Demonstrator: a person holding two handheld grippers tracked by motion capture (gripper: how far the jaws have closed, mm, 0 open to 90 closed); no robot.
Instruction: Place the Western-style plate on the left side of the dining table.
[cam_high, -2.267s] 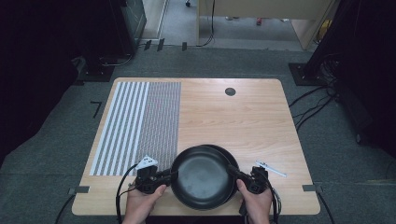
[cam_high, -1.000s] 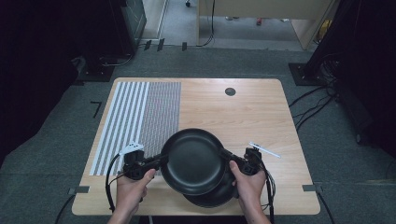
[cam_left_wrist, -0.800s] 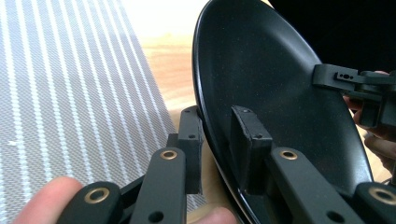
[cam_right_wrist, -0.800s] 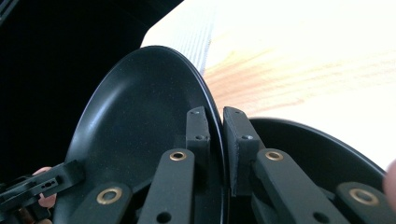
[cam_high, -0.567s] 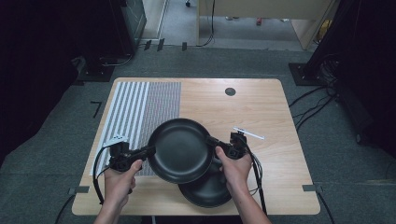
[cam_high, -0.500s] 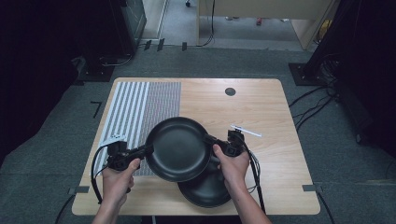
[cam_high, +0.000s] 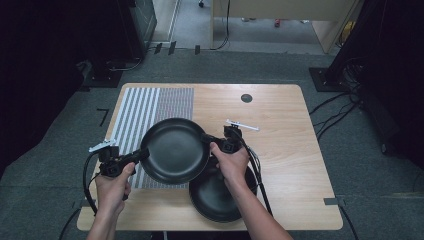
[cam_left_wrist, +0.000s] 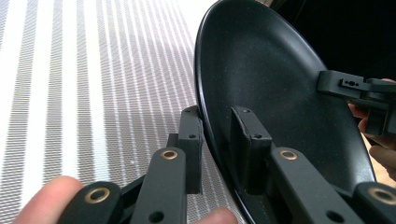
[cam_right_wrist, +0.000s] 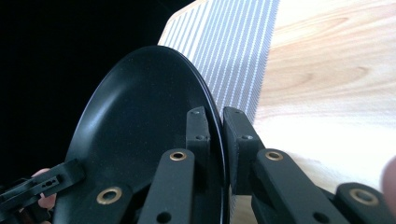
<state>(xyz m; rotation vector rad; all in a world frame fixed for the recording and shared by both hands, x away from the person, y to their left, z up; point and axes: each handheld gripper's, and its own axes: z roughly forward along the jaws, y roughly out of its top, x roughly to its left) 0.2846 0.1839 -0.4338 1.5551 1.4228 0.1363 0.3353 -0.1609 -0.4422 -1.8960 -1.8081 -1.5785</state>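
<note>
A black plate (cam_high: 175, 150) hangs above the table, held at opposite rims by both grippers. My left gripper (cam_high: 142, 154) is shut on its left rim, and in the left gripper view the jaws pinch the black plate (cam_left_wrist: 280, 107) edge at my left gripper (cam_left_wrist: 217, 140). My right gripper (cam_high: 207, 141) is shut on the right rim; the right gripper view shows the black plate (cam_right_wrist: 140, 140) clamped in my right gripper (cam_right_wrist: 217, 135). A second black plate (cam_high: 220, 192) lies on the table near the front edge, partly under my right hand.
A striped grey-and-white mat (cam_high: 150, 115) covers the left part of the wooden table (cam_high: 280, 130). A small round black disc (cam_high: 246, 98) sits near the far edge. Cables trail from both grippers off the table's front.
Both grippers have lifted the upper plate off the lower one and carried it leftward and away from the person, over the mat's edge. The lower plate stayed put.
</note>
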